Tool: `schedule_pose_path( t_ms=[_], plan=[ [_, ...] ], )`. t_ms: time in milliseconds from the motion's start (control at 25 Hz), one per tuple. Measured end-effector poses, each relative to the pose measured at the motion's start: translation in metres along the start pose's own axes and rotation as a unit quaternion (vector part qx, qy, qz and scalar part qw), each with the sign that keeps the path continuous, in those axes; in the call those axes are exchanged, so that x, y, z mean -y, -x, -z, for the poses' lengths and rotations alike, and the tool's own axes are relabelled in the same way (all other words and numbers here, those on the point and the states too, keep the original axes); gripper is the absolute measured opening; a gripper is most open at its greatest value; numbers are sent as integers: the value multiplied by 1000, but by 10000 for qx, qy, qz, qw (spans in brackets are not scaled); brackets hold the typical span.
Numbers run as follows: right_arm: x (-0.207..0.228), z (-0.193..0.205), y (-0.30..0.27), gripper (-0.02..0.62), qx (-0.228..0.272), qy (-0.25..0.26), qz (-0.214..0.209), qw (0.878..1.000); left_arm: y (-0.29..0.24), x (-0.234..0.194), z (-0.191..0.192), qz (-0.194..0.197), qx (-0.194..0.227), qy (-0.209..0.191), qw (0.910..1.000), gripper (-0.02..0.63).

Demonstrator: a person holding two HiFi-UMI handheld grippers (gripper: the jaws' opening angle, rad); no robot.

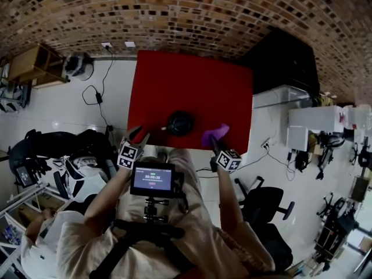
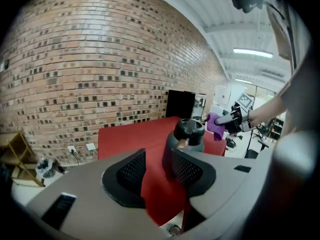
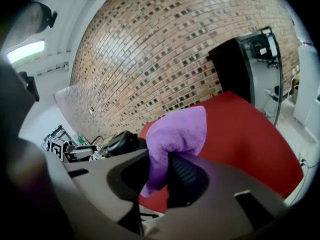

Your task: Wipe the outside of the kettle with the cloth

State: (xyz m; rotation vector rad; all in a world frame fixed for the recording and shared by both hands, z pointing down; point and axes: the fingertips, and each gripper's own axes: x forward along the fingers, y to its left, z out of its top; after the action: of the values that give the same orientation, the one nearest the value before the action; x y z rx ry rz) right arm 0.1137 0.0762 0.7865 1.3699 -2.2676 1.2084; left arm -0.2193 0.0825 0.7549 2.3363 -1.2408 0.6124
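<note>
Head view: kettle (image 1: 180,122) on red table (image 1: 192,80); brick wall (image 1: 186,10), white floor (image 1: 75,106).

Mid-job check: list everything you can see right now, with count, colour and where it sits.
kettle: one, black, on the table near its front edge.
cloth: one, purple, right of the kettle, held in the right gripper.
table: one, red top, against the brick wall.
cabinet: one, black, right of the table.
wooden shelf: one, light brown, far left by the wall.
office chair: one, black, on the floor to the person's right.
screen: one, lit, on the person's chest rig.
left gripper: one, grey, left of the kettle, jaws apart, nothing between them.
right gripper: one, grey, jaws shut on the cloth.
</note>
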Motion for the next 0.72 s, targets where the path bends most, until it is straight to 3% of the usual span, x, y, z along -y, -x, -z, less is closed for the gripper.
schedule_pose_path(
  t_ms=[120,240,440,560,720],
  plan=[
    [-11,-49,31,95,428,412,-2,9982,4,-3,-3,-15,156,288,9995,161],
    [-26,-82,57,95,675,897,-88,9936,13,4,-2,-8,142,272,9995,160],
    [-39,-116,81,95,917,1663,-308,9813,30,6,-15,-393,377,509,9972,160],
    [-43,-114,99,95,970,1878,-390,9766,41,21,-26,-542,557,941,9925,160],
    [-48,-108,128,95,983,2132,-493,9708,51,47,-35,-666,980,1763,9772,160]
  ],
)
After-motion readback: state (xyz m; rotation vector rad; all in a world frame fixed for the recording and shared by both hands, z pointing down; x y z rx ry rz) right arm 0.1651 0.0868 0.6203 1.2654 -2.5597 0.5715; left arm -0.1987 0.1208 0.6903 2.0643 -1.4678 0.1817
